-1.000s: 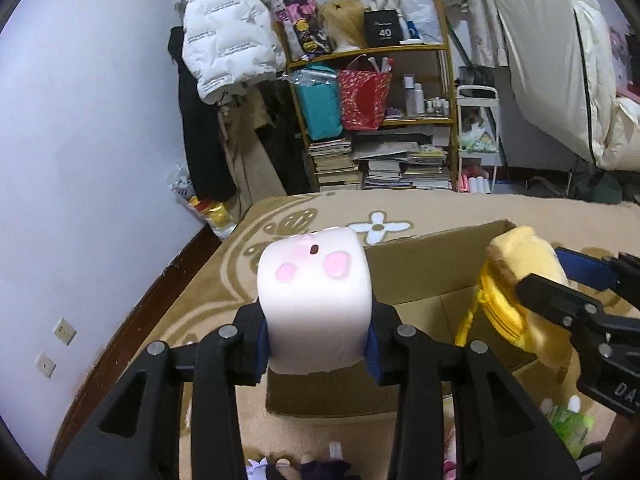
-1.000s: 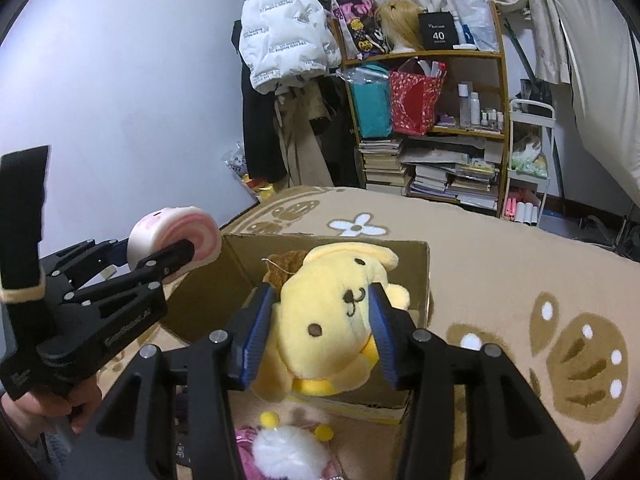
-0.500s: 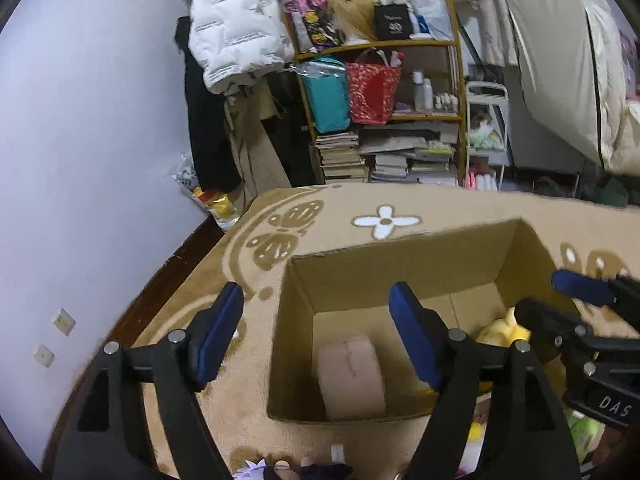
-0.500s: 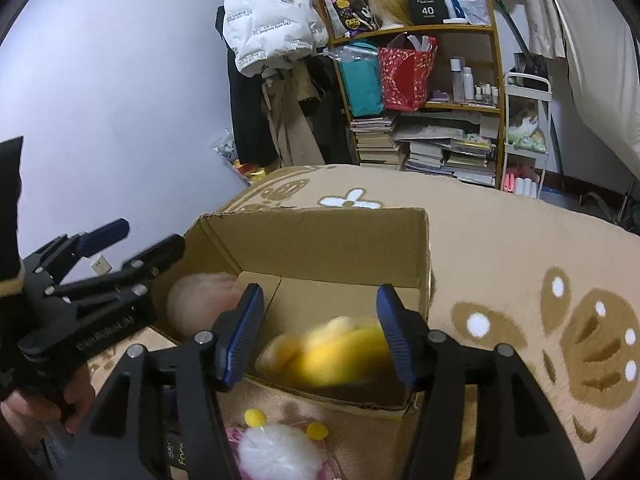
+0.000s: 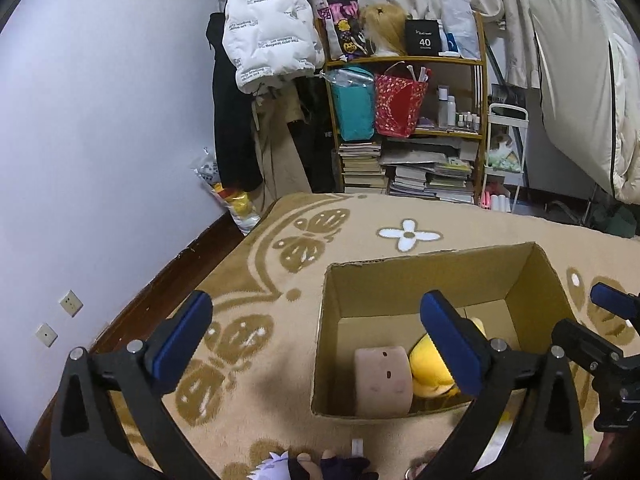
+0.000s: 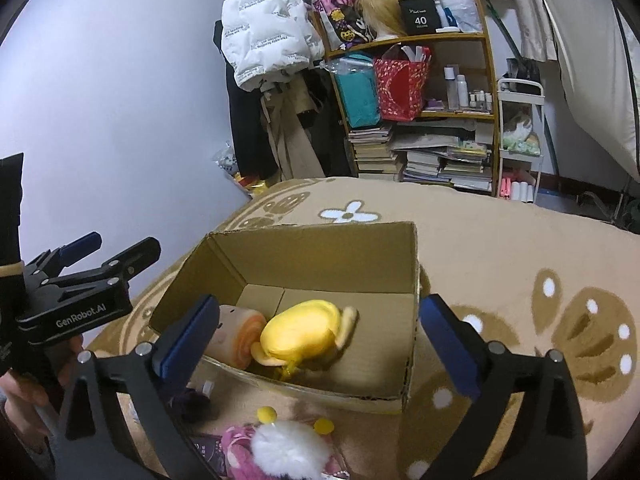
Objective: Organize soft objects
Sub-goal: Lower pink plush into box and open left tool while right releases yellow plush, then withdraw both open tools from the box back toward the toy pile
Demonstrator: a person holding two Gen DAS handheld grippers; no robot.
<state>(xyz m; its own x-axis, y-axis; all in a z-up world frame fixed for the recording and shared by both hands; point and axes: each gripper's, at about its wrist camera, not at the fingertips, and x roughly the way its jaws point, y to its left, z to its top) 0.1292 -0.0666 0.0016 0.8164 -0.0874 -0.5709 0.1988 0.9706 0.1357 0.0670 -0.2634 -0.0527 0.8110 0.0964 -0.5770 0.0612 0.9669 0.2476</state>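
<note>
An open cardboard box (image 5: 436, 276) (image 6: 320, 256) stands on the beige rug. Inside it lie a pale pink block plush (image 5: 383, 384) (image 6: 236, 334) and a yellow dog plush (image 5: 432, 372) (image 6: 304, 330), side by side. My left gripper (image 5: 316, 332) is open and empty, above the box's near left corner. My right gripper (image 6: 320, 336) is open and empty, above the box's near edge. The right gripper shows at the right edge of the left wrist view (image 5: 600, 340); the left gripper shows at the left of the right wrist view (image 6: 92, 272).
More plush toys lie on the rug in front of the box: a pink and white fluffy one (image 6: 280, 448) and a dark one (image 5: 336, 464). A cluttered bookshelf (image 5: 408, 128), hanging coats (image 5: 264, 52) and the wall stand behind.
Both grippers opened over the box. The pink block plush and the yellow dog plush dropped out of them and now lie inside the box.
</note>
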